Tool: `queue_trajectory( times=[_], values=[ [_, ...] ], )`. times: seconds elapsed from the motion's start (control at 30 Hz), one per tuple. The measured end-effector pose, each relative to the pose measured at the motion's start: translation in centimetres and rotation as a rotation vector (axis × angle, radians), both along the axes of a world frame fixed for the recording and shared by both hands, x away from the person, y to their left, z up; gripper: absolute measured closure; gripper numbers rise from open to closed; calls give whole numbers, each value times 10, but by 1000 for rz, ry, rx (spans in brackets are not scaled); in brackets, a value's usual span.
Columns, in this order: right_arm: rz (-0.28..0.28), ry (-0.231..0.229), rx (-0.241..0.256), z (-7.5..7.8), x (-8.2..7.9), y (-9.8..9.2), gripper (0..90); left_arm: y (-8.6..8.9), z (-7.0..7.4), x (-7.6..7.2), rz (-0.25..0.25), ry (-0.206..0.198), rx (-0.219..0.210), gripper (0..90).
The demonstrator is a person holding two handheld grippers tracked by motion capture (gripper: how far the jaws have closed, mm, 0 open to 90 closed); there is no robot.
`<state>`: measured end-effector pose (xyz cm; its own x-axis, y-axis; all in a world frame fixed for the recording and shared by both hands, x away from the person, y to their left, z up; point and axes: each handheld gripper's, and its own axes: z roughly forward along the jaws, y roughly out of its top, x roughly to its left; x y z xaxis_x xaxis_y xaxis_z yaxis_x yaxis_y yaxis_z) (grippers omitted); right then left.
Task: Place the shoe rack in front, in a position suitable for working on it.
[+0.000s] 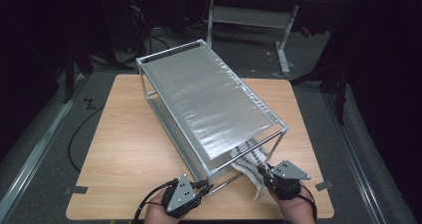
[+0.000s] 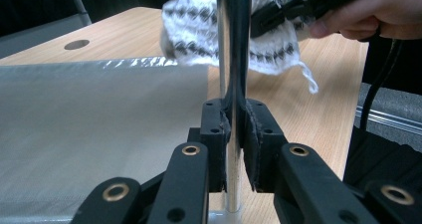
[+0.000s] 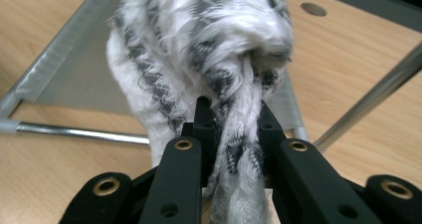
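So the big piece is the two-tier rack (image 1: 209, 102), a chrome frame with silvery fabric shelves, sitting diagonally on the wooden table (image 1: 124, 149) with its near end pointing at the person. Looks like the job is getting the black-and-white patterned cloth (image 1: 251, 165) onto the lower shelf (image 2: 89, 129), and I'd call it roughly halfway: in the high view one end of the cloth is already tucked in under the top shelf at the near right corner, while the rest trails out over the table edge of the rack toward the person.

The left gripper (image 2: 238, 134) is clamped tight on the corner post (image 2: 234, 45), jaws pinched right onto the tube, so it's bracing the frame. The right gripper (image 3: 230, 129) has its jaws squeezed on a bunched, twisted fold of the cloth and is pointed into the rack opening.

What's left, I reckon: shove the remaining bulk in and let go.

In the way: the low crossbar (image 3: 74, 133) at the front of the frame, plus that same post, both right beside the cloth. A loose fringe strand (image 2: 309, 80) hangs off it too, so snagging seems possible.
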<state>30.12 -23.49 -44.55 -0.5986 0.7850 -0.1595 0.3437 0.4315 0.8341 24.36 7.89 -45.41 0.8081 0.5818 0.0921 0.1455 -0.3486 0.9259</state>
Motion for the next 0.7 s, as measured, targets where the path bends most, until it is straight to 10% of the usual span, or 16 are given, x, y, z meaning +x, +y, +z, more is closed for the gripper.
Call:
queue_trajectory(
  times=[0.7],
  values=[
    [-129, -58, 115, 27, 24, -37, 779, 1, -16, -3, 39, 21, 64, 691]
  ],
)
